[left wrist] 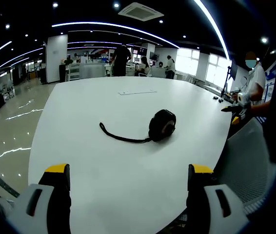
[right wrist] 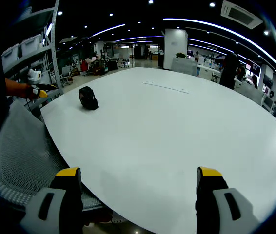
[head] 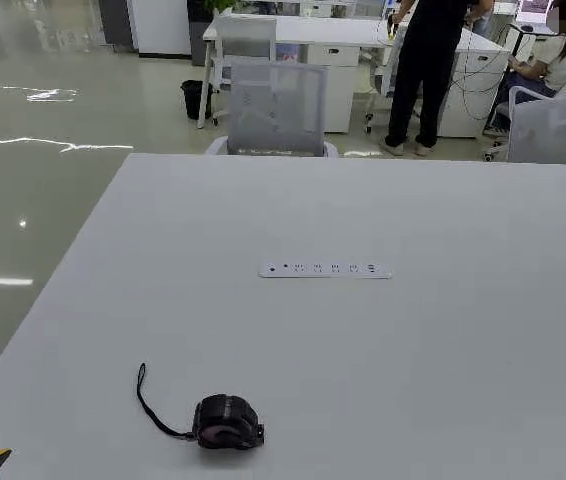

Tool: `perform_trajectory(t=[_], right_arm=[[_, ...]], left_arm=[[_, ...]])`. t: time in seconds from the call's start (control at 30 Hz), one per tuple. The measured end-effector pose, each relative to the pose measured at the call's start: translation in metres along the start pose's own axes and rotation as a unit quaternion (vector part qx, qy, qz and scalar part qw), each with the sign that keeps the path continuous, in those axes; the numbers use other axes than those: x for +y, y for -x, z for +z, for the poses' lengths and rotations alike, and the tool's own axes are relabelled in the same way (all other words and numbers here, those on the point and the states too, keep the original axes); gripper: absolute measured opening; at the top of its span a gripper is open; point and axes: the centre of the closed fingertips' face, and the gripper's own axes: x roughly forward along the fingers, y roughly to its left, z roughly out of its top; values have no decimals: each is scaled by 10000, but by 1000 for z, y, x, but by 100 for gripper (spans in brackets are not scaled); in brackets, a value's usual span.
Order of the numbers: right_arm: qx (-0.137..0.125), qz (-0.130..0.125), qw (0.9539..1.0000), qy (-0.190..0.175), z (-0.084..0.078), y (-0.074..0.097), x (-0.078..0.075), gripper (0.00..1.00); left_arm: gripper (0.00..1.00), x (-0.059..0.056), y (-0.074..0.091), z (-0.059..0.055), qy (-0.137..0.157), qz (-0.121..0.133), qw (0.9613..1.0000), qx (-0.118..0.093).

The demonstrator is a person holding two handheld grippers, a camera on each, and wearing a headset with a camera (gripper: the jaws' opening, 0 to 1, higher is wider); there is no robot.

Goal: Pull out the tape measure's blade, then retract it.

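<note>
**Approach Stage: Tape Measure Not Yet Gripped**

The tape measure [head: 228,422] lies on the table [head: 413,350] close to the near edge, toward the left corner. Its strap [head: 148,400] trails toward the left edge. No blade shows outside the case. The left gripper [left wrist: 129,168] and right gripper [right wrist: 139,171] sit at the near edge, jaws spread and holding nothing. Next, one gripper probably has to clamp the case while the other catches the blade tip, which is too small to locate.
</note>
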Motion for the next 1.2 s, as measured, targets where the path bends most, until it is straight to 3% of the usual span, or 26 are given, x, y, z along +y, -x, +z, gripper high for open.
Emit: perform_trajectory(t=[0.3, 0.6, 0.87, 1.2], right_arm=[[-38, 65, 10000, 42, 5, -8, 1, 99], [-85, 199, 9997, 125, 16, -16, 2, 98], [-103, 344, 9988, 320, 27, -24, 6, 98], [-108, 500, 9972, 547, 44, -36, 6, 98]], left_arm=[[99, -3, -8, 6, -32, -108, 9999, 36], [99, -12, -23, 14, -284, -354, 9988, 166], [99, -18, -34, 32, -567, -565, 9965, 232], [99, -23, -54, 55, -1018, -877, 9903, 350]])
